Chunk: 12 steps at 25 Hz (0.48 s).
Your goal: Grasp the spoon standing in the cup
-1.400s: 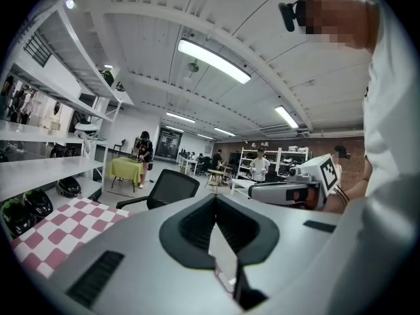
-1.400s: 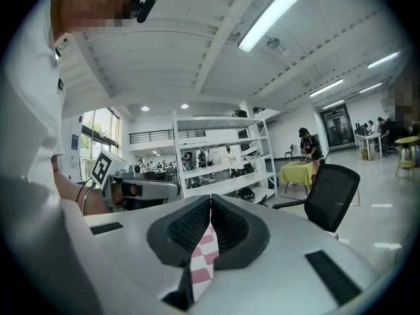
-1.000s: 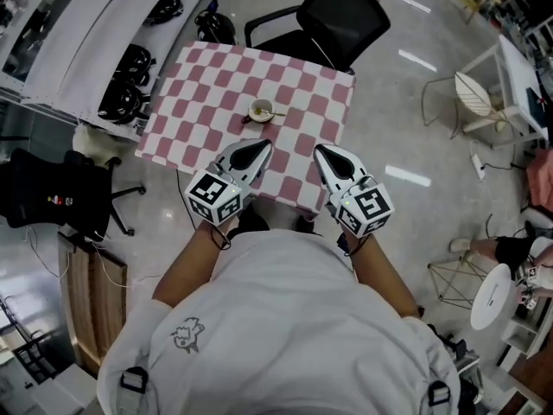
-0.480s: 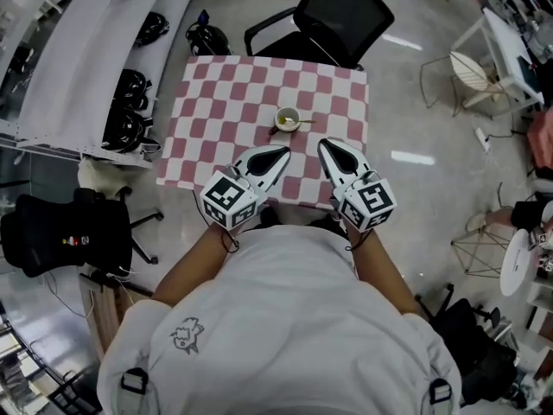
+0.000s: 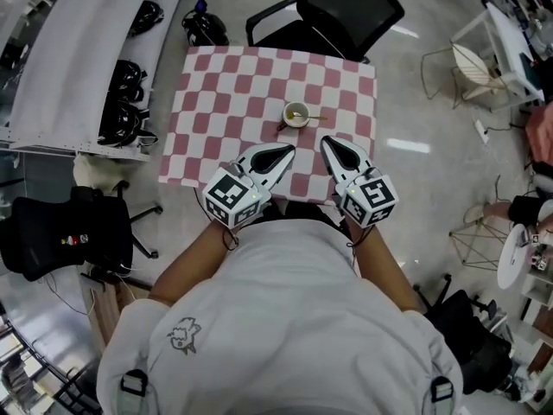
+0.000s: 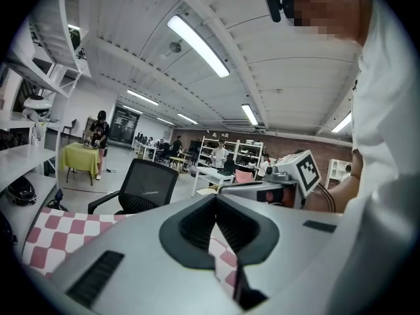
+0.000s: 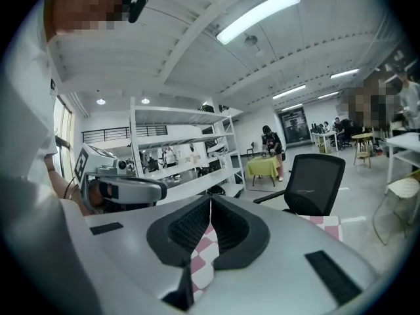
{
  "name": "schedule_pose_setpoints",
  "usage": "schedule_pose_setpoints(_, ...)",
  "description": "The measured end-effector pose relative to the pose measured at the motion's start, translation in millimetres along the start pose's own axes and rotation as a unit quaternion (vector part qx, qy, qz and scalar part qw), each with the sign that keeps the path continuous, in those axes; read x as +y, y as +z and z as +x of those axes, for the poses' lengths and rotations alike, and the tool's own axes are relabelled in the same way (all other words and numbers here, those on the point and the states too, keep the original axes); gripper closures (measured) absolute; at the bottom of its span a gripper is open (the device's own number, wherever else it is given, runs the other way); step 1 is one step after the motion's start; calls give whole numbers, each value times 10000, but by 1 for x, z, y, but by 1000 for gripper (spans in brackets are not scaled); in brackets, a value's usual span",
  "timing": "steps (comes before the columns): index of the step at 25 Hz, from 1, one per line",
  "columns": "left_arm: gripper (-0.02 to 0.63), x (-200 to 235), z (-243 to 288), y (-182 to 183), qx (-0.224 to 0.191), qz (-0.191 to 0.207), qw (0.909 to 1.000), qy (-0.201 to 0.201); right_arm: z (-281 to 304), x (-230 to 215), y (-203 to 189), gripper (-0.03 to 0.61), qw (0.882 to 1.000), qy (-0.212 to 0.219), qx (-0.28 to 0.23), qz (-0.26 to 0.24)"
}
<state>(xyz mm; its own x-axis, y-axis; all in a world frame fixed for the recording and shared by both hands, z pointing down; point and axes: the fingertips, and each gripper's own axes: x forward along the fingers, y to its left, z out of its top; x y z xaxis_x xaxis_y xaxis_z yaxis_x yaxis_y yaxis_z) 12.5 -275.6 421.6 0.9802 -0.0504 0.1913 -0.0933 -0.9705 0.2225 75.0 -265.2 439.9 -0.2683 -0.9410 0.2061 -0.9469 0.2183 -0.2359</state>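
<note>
A small pale cup [image 5: 295,114] stands on the pink-and-white checkered table [image 5: 225,93], right of its middle. The spoon [image 5: 314,118] leans in it, handle poking out to the right. Both grippers hover over the table's near edge, short of the cup. My left gripper [image 5: 286,150] points toward the cup from its near left, jaws shut and empty. Just near-right of the cup, my right gripper [image 5: 327,143] is also shut and empty. The left gripper view shows that gripper [image 6: 215,199] with tips touching; the right gripper [image 7: 210,201] shows likewise. Neither gripper view shows the cup.
A black office chair [image 5: 346,11] stands at the table's far side. A long white shelf [image 5: 69,67] with dark helmets runs along the left. Another black chair [image 5: 65,232] sits at the near left. A white chair [image 5: 475,67] and desks stand at the right.
The person has stepped closer to the table, so the cup now lies just beyond both gripper tips. Both grippers stayed shut and side by side.
</note>
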Motion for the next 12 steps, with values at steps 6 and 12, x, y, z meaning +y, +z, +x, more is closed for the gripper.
schedule_pose_setpoints(6,600,18,6,4,59,58,9999,64,21,-22,3,546,9999,-5,100,86)
schedule_pose_setpoints(12,600,33,30,0,135,-64,9998,102,27,-55,-4,545,9994,-102,265,215)
